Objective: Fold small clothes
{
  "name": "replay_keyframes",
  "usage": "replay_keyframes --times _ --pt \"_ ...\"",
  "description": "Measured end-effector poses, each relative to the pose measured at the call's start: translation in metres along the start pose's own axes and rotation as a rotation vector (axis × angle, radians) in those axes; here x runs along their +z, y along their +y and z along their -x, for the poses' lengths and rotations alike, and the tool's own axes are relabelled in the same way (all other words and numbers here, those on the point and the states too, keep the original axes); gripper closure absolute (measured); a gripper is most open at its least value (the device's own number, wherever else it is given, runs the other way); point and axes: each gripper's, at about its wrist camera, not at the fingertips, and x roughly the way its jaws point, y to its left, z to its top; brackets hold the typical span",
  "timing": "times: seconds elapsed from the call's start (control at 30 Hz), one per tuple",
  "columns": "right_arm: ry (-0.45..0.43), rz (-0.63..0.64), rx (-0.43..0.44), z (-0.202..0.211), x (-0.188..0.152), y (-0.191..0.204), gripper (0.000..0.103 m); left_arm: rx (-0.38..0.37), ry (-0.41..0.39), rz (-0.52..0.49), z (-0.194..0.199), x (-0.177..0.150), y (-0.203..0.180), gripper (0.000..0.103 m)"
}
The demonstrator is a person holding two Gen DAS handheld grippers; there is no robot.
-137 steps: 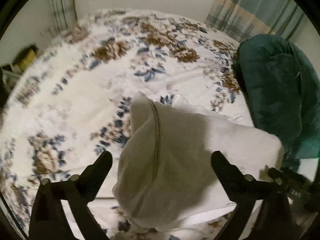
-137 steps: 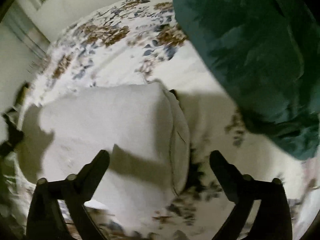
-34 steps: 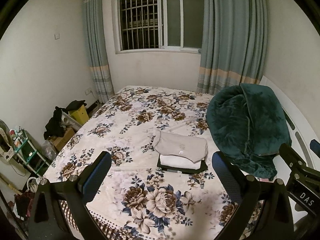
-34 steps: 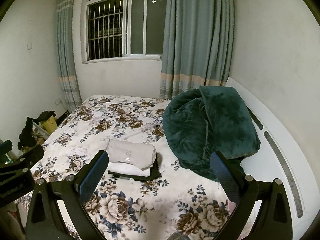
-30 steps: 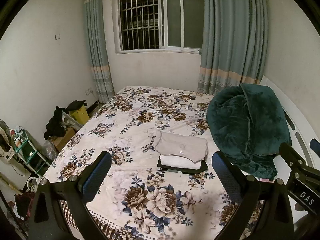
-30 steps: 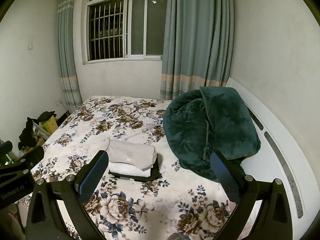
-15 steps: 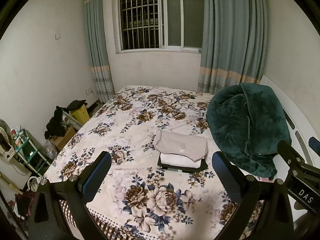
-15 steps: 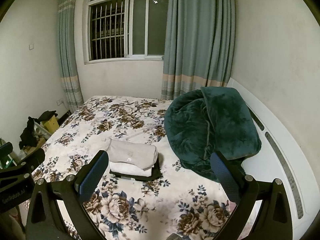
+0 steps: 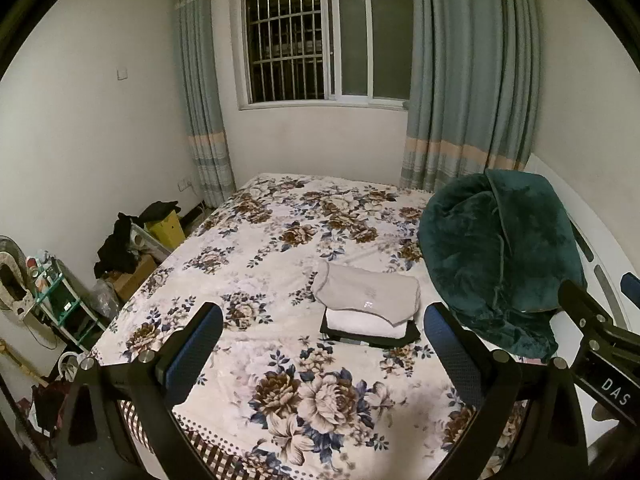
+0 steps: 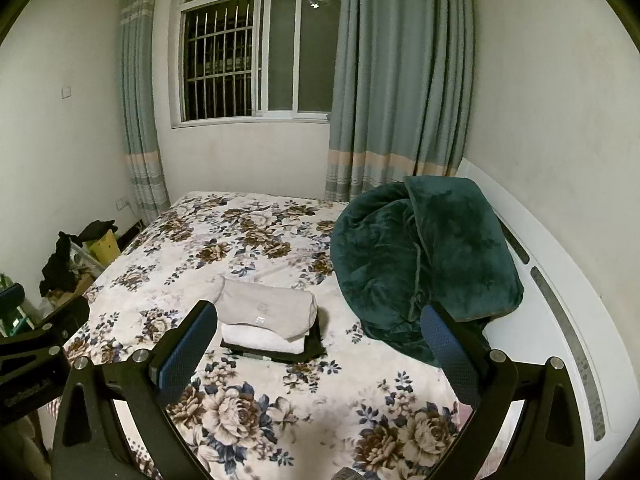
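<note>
A stack of folded clothes lies on the floral bed [image 9: 260, 248]: a beige garment [image 9: 366, 292] on top, a white one [image 9: 360, 326] under it, a black one [image 9: 412, 334] at the bottom. The stack also shows in the right wrist view, with the beige garment [image 10: 266, 308] on top. My left gripper [image 9: 324, 322] is open and empty, held well back from the bed. My right gripper [image 10: 318, 322] is open and empty, also held back. Each gripper's body shows at the edge of the other's view.
A dark green blanket [image 9: 500, 252] is heaped on the bed's right side against the white headboard [image 10: 560, 300]. Boxes, dark clothes and a small shelf [image 9: 60, 300] crowd the floor at the left. A barred window [image 9: 320, 40] and curtains are behind the bed.
Several seconds ago both grippers were close over the beige garment on the bed. Now both are pulled far back. Over the last second the views barely shift.
</note>
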Motion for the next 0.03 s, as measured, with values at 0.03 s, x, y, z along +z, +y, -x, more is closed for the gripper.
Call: replay_keyframes --times 0.03 --pt "0.0 0.0 0.0 0.0 0.0001 0.0007 0.0 -0.001 0.002 0.002 -0.0003 0.0002 0.0022 0.0"
